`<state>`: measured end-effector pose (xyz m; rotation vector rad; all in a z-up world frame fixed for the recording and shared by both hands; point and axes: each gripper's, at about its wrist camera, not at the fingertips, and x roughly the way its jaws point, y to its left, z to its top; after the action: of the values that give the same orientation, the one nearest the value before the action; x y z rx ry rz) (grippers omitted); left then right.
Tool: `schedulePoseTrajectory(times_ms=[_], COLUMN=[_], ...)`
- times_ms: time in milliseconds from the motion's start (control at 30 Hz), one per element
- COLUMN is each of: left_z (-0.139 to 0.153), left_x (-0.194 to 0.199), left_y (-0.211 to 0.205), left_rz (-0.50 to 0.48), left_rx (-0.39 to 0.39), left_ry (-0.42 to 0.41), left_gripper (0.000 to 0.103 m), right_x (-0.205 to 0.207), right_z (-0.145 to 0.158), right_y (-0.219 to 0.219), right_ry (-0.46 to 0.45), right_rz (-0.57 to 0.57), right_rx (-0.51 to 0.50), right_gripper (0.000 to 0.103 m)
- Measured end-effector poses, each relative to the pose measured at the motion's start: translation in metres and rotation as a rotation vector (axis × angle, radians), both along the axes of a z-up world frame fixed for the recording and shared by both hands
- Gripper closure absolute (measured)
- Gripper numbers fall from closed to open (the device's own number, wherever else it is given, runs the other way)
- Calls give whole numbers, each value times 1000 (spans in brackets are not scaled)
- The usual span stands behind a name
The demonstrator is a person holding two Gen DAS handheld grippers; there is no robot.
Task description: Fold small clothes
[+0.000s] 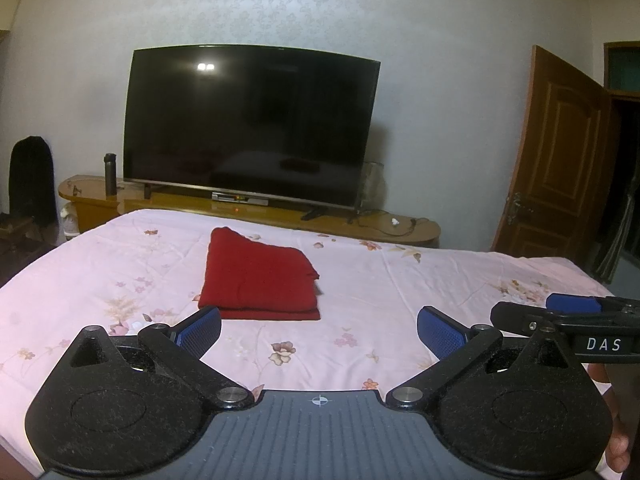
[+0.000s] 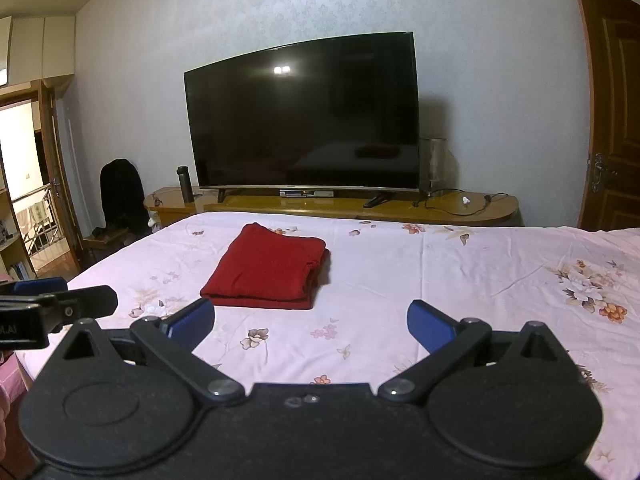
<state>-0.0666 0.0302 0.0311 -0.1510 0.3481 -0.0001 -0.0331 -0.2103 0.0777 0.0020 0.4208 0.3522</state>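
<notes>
A red garment (image 1: 258,278) lies folded into a neat rectangle on the pink floral bed sheet (image 1: 400,288); it also shows in the right wrist view (image 2: 268,268). My left gripper (image 1: 319,330) is open and empty, held above the sheet a little short of the garment. My right gripper (image 2: 310,322) is open and empty, also short of the garment and slightly to its right. The right gripper's side shows at the right edge of the left wrist view (image 1: 568,320). The left gripper's side shows at the left edge of the right wrist view (image 2: 56,304).
A large dark TV (image 1: 248,124) stands on a long wooden cabinet (image 1: 380,226) beyond the bed's far edge, with a dark flask (image 1: 110,174). A wooden door (image 1: 556,160) stands at the right. A dark chair (image 2: 120,196) stands left of the bed.
</notes>
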Motion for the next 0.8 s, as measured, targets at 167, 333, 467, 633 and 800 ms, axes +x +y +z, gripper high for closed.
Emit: schedulePoseTrajectory(times_ms=[167, 333, 467, 633, 800], left_z=[0, 0, 0, 0, 0], left_x=[0, 0, -1, 0, 2], left_y=[-2, -4, -4, -4, -2], left_rz=[0, 0, 1, 0, -5], left_rx=[4, 4, 5, 7, 12], left_ry=[0, -1, -1, -1, -2], left_gripper=[0, 0, 0, 0, 0], right_x=[1, 1, 1, 1, 1], right_z=[-1, -1, -2, -2, -2], right_y=[0, -1, -1, -2, -2], right_ry=[2, 0, 1, 1, 1], right_rz=[0, 0, -3, -3, -3], right_rx=[2, 2, 3, 3, 4], right_gripper=[1, 1, 1, 1, 1])
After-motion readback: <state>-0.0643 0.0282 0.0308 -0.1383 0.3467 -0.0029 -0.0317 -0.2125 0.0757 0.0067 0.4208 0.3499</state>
